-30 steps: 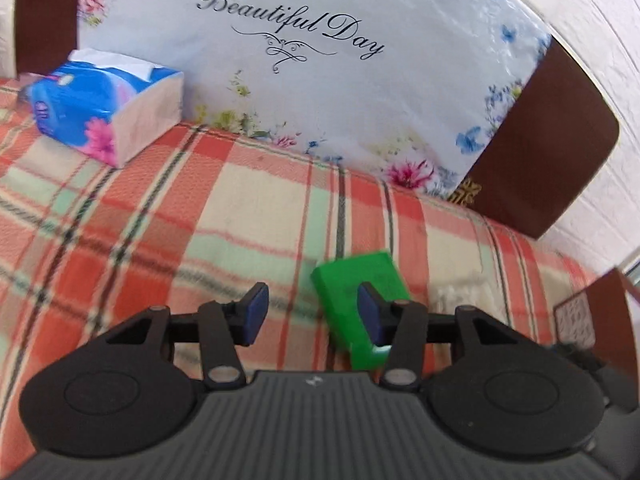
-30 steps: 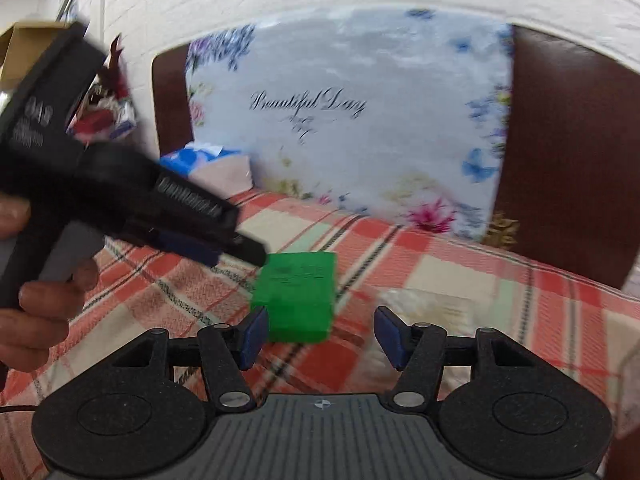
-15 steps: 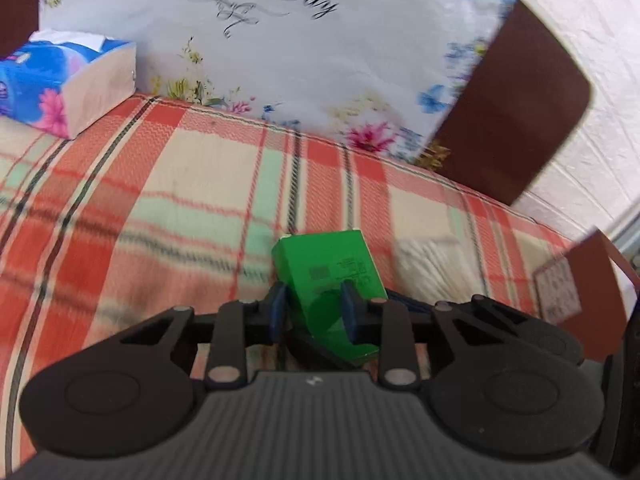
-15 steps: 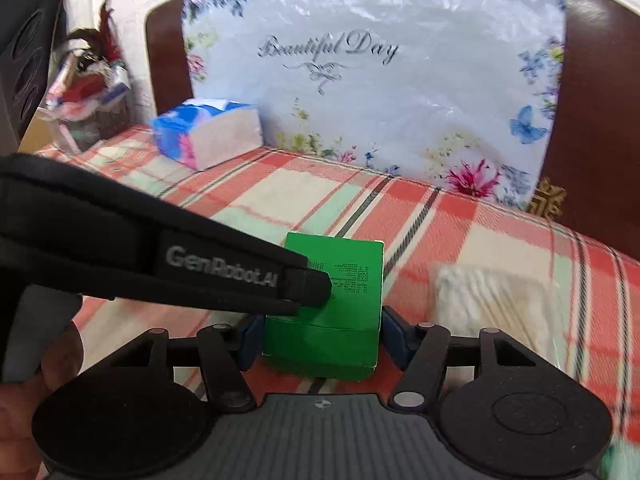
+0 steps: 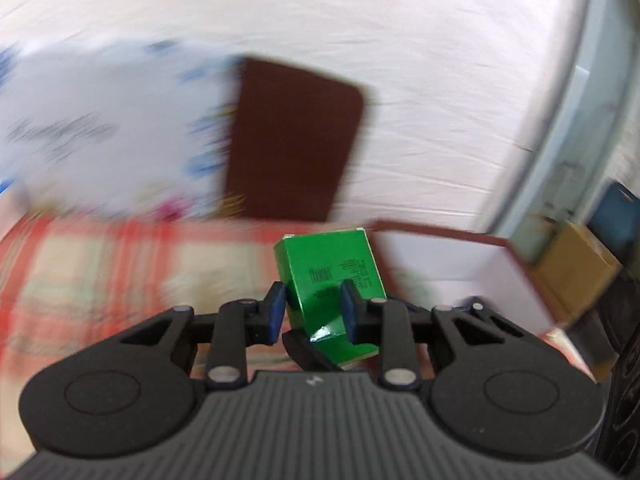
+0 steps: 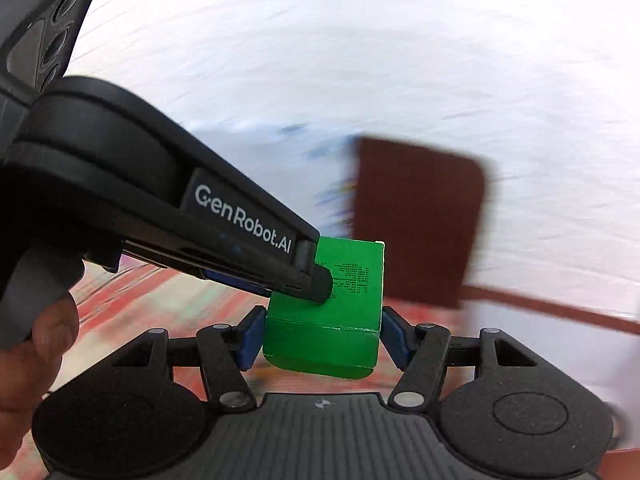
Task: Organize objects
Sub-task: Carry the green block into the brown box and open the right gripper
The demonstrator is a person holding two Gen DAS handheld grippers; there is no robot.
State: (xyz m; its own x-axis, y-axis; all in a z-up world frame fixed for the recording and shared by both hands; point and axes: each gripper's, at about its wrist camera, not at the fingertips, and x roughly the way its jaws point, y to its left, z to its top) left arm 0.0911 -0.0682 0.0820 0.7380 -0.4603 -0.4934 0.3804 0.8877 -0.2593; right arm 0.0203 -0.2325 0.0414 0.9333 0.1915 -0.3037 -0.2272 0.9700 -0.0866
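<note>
A green cardboard box (image 5: 332, 276) with black print is held by both grippers, lifted off the plaid cloth (image 5: 100, 264). My left gripper (image 5: 312, 310) is shut on its thin faces. My right gripper (image 6: 322, 338) is shut on its wider sides, where the box (image 6: 344, 320) fills the gap between the blue pads. The left gripper's body (image 6: 168, 216) crosses the right wrist view from the left and rests on top of the box. An open box with a red rim and white inside (image 5: 460, 272) lies just right of the green box.
The background is motion-blurred. A brown headboard panel (image 5: 292, 144) and a white floral sheet (image 5: 100, 136) stand behind the cloth. A brown carton (image 5: 572, 272) sits at the far right by a pale blue frame. The red-rimmed box also shows in the right wrist view (image 6: 552, 328).
Both grippers have lifted the green box off the cloth and swung right toward the red-rimmed box. The tissue box and the cotton swab packet have left view.
</note>
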